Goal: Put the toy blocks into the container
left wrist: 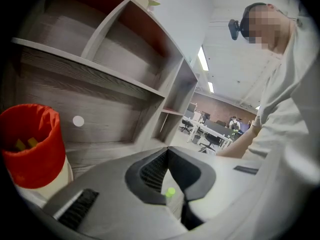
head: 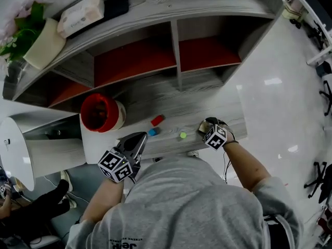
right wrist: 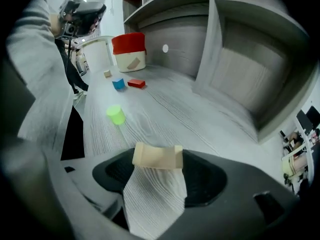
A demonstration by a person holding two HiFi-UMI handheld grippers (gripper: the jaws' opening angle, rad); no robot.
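The red-lined container stands at the left of the grey desk; in the left gripper view the container holds some yellowish pieces. A red block, a blue block and a green cylinder lie in the middle. My right gripper is open at the desk's right end, with a beige arch block lying on the desk between its fingertips. My left gripper hovers near the front edge, tips together, holding nothing. A small tan block lies near the container.
Behind the desk rises a shelf unit with red-backed compartments; a tissue box and a plant sit on top. A white round stand is at the left. The desk's front edge runs just under both grippers.
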